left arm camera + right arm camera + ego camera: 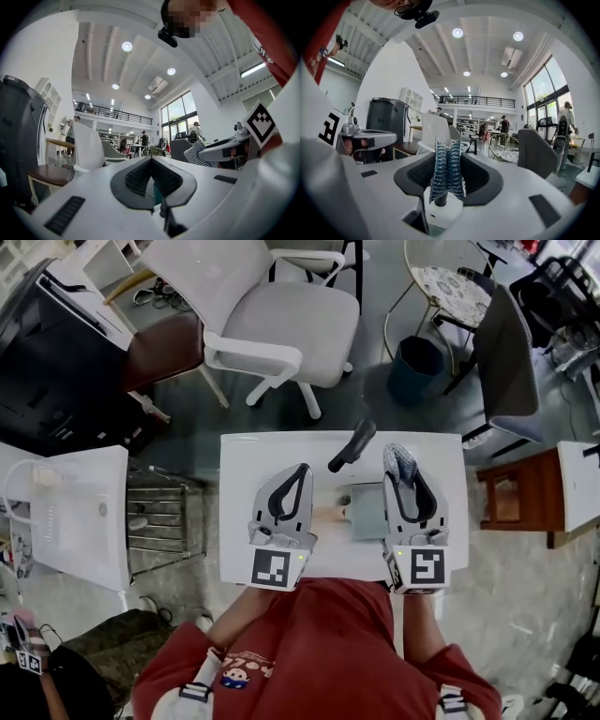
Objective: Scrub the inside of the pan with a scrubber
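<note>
On the small white table (244, 456) lies a grey-green pan (367, 510), mostly hidden between my two grippers; its black handle (352, 446) points away to the far edge. My right gripper (400, 463) is held over the pan's right side, shut on a blue-silver mesh scrubber (447, 168) that stands upright between the jaws of the right gripper (447, 157). My left gripper (302, 472) hovers left of the pan. In its own view the left gripper (151, 160) has its jaws meeting at the tips with nothing between them.
A white office chair (281, 315) stands just beyond the table. A blue bin (415, 367) and a dark chair (506, 362) are at the far right, a wooden stool (511, 498) to the right. A second white table (75, 512) and a metal rack (164, 517) are to the left.
</note>
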`<action>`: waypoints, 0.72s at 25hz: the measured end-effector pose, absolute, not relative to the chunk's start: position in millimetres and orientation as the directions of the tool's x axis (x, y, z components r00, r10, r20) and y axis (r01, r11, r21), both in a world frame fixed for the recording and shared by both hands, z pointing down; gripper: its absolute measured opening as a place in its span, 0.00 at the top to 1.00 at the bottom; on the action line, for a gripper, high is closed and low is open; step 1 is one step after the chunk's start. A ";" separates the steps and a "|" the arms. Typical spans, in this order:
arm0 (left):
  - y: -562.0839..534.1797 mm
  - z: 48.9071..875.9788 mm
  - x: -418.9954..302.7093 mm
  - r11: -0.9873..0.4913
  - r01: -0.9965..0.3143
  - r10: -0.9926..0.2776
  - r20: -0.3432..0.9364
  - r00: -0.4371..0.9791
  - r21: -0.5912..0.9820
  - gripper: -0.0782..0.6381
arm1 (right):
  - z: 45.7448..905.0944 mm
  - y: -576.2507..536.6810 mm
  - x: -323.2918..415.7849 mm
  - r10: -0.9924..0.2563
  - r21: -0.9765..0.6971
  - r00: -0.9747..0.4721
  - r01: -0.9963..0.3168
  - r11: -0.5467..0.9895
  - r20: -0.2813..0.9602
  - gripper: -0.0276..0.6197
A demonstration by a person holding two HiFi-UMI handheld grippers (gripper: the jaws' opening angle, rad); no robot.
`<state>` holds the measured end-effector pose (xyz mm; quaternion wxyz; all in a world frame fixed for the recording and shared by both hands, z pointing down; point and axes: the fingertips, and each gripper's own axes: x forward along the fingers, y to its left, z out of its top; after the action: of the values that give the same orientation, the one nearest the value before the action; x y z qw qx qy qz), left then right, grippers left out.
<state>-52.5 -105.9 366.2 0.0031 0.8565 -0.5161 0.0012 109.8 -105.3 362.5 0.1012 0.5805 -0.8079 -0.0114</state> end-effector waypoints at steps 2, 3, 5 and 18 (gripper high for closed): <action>-101.8 377.4 -48.5 -0.474 -0.880 -0.880 0.024 0.474 0.010 0.87 | 376.7 -101.9 111.3 -0.933 0.134 -0.309 -0.933 0.335 0.182 0.68; -99.4 383.7 -46.5 -0.478 -0.878 -0.878 0.034 0.478 0.018 0.87 | 384.6 -100.0 111.9 -0.929 0.136 -0.311 -0.930 0.340 0.199 0.68; -94.4 397.1 -42.6 -0.485 -0.874 -0.872 0.057 0.487 0.034 0.87 | 400.2 -97.0 111.2 -0.919 0.144 -0.323 -0.922 0.359 0.228 0.68; -70.6 464.3 -34.9 -0.484 -0.872 -0.853 0.179 0.490 0.076 0.87 | 533.3 -51.9 97.3 -0.637 0.275 -0.456 -0.634 0.722 0.622 0.68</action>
<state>-34.9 -70.6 464.3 0.0783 0.8595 -0.5017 0.0586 97.3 -51.9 533.3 0.3651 0.3725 -0.8532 -0.0016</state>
